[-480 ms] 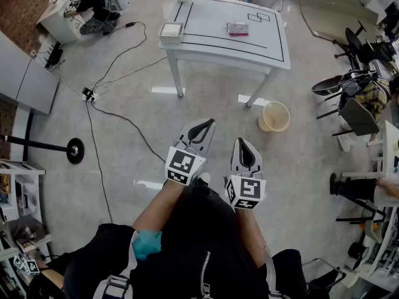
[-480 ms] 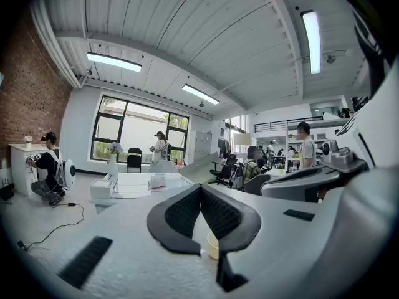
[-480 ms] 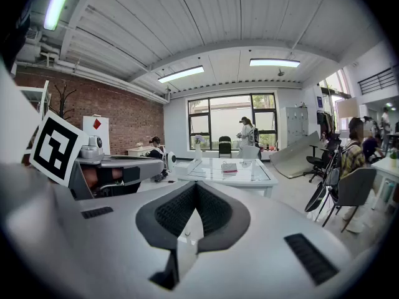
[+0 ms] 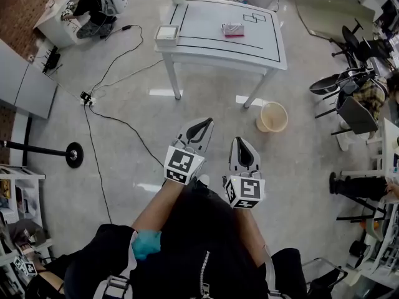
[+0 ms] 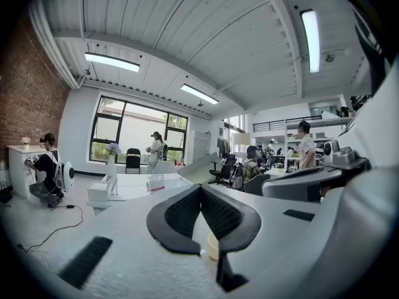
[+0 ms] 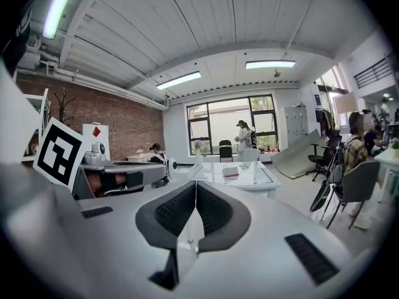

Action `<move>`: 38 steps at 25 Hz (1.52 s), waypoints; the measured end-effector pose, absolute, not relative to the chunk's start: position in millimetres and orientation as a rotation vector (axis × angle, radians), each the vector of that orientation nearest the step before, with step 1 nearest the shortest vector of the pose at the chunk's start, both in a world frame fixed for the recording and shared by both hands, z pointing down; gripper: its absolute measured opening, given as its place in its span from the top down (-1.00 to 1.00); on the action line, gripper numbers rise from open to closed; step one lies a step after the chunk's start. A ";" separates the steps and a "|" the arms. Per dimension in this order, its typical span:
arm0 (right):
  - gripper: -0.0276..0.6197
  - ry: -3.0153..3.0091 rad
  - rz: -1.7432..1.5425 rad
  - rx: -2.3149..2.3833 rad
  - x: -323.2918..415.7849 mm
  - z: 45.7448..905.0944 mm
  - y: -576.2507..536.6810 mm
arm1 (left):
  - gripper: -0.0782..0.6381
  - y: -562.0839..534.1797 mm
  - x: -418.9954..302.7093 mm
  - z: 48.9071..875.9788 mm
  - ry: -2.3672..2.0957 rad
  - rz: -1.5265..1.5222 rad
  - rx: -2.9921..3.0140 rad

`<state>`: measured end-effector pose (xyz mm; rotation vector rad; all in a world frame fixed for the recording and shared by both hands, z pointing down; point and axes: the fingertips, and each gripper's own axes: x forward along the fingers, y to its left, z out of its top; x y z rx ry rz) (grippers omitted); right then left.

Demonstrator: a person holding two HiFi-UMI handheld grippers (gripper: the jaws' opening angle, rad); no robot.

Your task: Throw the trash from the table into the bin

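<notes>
out front of the lap, left gripper (image 4: 204, 125) and right gripper (image 4: 242, 145) are both closed and empty, well apart from the pink packet (image 4: 234, 30) lying crosswise on the table (image 4: 274, 55) far ahead, roughly in line with the right one, so probably nearer it, bin (image 4: 272, 117) on the floor ahead-right by the table leg.

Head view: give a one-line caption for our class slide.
Left gripper and right gripper, both shut, face a white table and beige bin.

The left tool (image 4: 204, 124) and right tool (image 4: 240, 142) are pale grey plastic with black textured pads (image 5: 181, 213) and black-and-white marker cubes (image 4: 182, 164). The person wears a black zipped jacket (image 4: 187, 257), grey straps (image 4: 117, 284), a teal patch (image 4: 147, 243).
</notes>
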<state>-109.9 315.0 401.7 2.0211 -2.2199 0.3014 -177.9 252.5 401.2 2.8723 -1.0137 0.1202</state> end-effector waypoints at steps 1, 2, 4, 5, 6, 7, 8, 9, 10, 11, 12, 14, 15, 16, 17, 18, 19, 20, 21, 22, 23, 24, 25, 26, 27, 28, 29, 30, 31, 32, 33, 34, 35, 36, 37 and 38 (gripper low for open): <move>0.88 -2.214 0.306 2.019 -109.8 402.7 313.7 | 0.76 251.7 -177.7 401.0 -1.013 0.120 2.872; 0.88 -2.210 0.313 2.016 -110.1 403.6 312.7 | 0.76 251.1 -177.9 400.8 -1.013 0.120 2.871; 0.88 -2.205 0.326 2.004 -110.8 405.4 311.3 | 0.76 250.7 -178.3 400.0 -1.015 0.123 2.870; 0.88 -2.203 0.329 2.000 -110.8 406.2 310.5 | 0.76 250.4 -178.2 399.7 -1.015 0.124 2.871; 0.88 -2.202 0.330 1.998 -110.4 406.8 309.6 | 0.76 249.7 -178.0 399.8 -1.016 0.127 2.871; 0.88 -2.200 0.330 1.998 -109.8 407.3 308.9 | 0.76 249.0 -177.9 400.5 -1.018 0.129 2.869; 0.88 -2.198 0.330 1.999 -109.1 407.9 308.4 | 0.76 248.3 -177.9 401.6 -1.020 0.133 2.867; 0.88 -2.197 0.332 1.999 -108.6 408.6 308.1 | 0.76 247.7 -177.9 402.9 -1.023 0.136 2.864; 0.88 -2.197 0.334 1.998 -108.4 409.2 307.6 | 0.76 247.2 -178.0 404.0 -1.028 0.139 2.862; 0.88 -2.198 0.334 1.996 -108.6 409.6 307.1 | 0.76 246.9 -178.3 404.9 -1.035 0.143 2.862; 0.88 -2.199 0.332 1.993 -109.1 409.7 306.6 | 0.76 246.8 -178.7 405.4 -1.043 0.148 2.864; 0.88 -2.203 0.329 1.986 -110.7 409.5 305.9 | 0.76 247.3 -179.7 406.3 -1.047 0.154 2.862; 0.88 -2.205 0.326 1.984 -111.6 409.4 305.9 | 0.76 247.8 -180.3 407.1 -1.047 0.155 2.859; 0.88 -2.207 0.322 1.983 -112.3 409.5 306.2 | 0.76 248.4 -181.0 408.3 -1.048 0.157 2.855; 0.88 -2.209 0.319 1.984 -112.9 409.5 306.6 | 0.76 248.9 -181.6 409.7 -1.049 0.160 2.851; 0.88 -2.209 0.318 1.982 -113.3 409.7 307.1 | 0.76 249.2 -182.1 411.1 -1.050 0.162 2.846; 0.88 -2.208 0.320 1.979 -113.7 410.1 307.5 | 0.76 249.3 -182.1 412.1 -1.051 0.164 2.841; 0.88 -2.208 0.323 1.975 -113.9 410.8 307.7 | 0.76 249.1 -181.7 412.9 -1.052 0.165 2.838; 0.88 -2.209 0.326 1.970 -113.9 412.0 307.8 | 0.76 248.9 -181.0 413.6 -1.053 0.166 2.835; 0.88 -2.208 0.330 1.965 -113.7 413.6 307.9 | 0.76 248.9 -180.1 414.2 -1.054 0.166 2.833; 0.88 -2.207 0.335 1.960 -113.7 415.3 308.3 | 0.76 249.4 -179.5 415.2 -1.053 0.167 2.831; 0.88 -2.206 0.340 1.956 -113.8 416.8 308.9 | 0.76 250.4 -179.2 416.4 -1.052 0.169 2.829; 0.88 -2.204 0.344 1.954 -113.9 417.7 309.0 | 0.76 251.0 -179.2 417.6 -1.051 0.172 2.826; 0.88 -2.203 0.345 1.953 -113.9 418.1 308.4 | 0.76 250.6 -179.4 418.6 -1.050 0.173 2.822; 0.88 -2.201 0.346 1.953 -113.7 418.3 307.2 | 0.76 249.6 -179.6 419.4 -1.051 0.173 2.818; 0.88 -2.199 0.348 1.952 -113.5 418.8 305.9 | 0.76 248.1 -179.9 420.3 -1.054 0.174 2.812; 0.88 -2.198 0.351 1.950 -113.2 419.5 304.5 | 0.76 246.4 -180.0 421.2 -1.057 0.173 2.805; 0.88 -2.198 0.354 1.947 -113.0 420.1 303.1 | 0.76 244.7 -179.7 422.1 -1.059 0.171 2.798; 0.88 -2.199 0.355 1.944 -112.7 420.8 301.6 | 0.76 243.3 -178.9 423.2 -1.060 0.170 2.794; 0.88 -2.200 0.354 1.942 -112.4 421.6 299.9 | 0.76 241.9 -177.7 424.7 -1.058 0.173 2.793; 0.88 -2.201 0.353 1.940 -112.0 422.4 298.3 | 0.76 241.0 -176.2 426.4 -1.055 0.177 2.795; 0.88 -2.201 0.352 1.939 -111.6 423.2 297.1 | 0.76 240.4 -174.3 427.3 -1.050 0.178 2.799; 0.88 -2.201 0.351 1.939 -111.2 423.7 296.2 | 0.76 239.9 -172.5 427.6 -1.045 0.177 2.802; 0.88 -2.201 0.351 1.939 -110.8 423.9 295.3 | 0.76 239.2 -171.0 427.7 -1.040 0.176 2.804; 0.88 -2.200 0.350 1.939 -110.3 423.7 294.2 | 0.76 238.3 -170.0 427.7 -1.038 0.176 2.804; 0.88 -2.200 0.349 1.939 -109.7 423.4 293.1 | 0.76 237.1 -169.3 427.6 -1.036 0.178 2.804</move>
